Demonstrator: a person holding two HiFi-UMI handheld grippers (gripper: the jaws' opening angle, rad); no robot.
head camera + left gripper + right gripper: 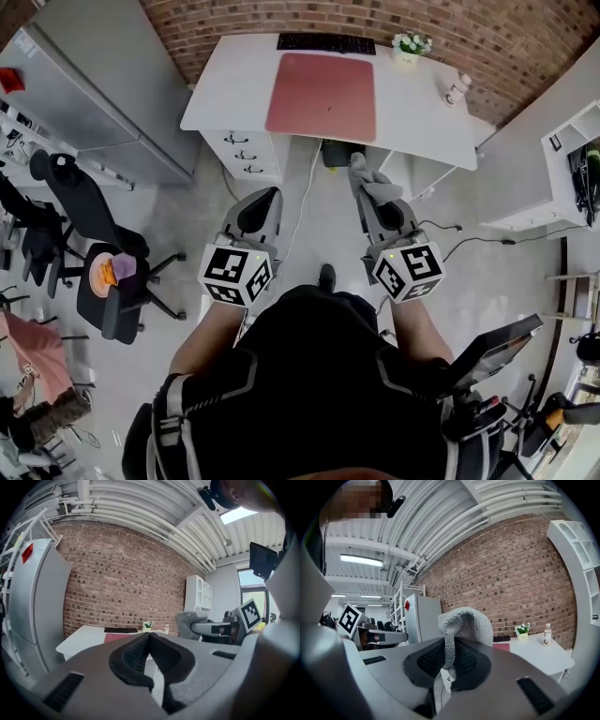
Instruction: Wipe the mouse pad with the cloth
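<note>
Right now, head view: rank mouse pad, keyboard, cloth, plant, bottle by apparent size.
1. mouse pad
2. keyboard
3. cloth, but it sits nearer the camera in the right gripper, so unsure
4. plant and bottle look about alike; not ranked

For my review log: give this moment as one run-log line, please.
phase: pre-wipe | right gripper: shut on grey knitted cloth | left gripper: shut, empty | red rectangular mouse pad: on white desk, not yet reached
</note>
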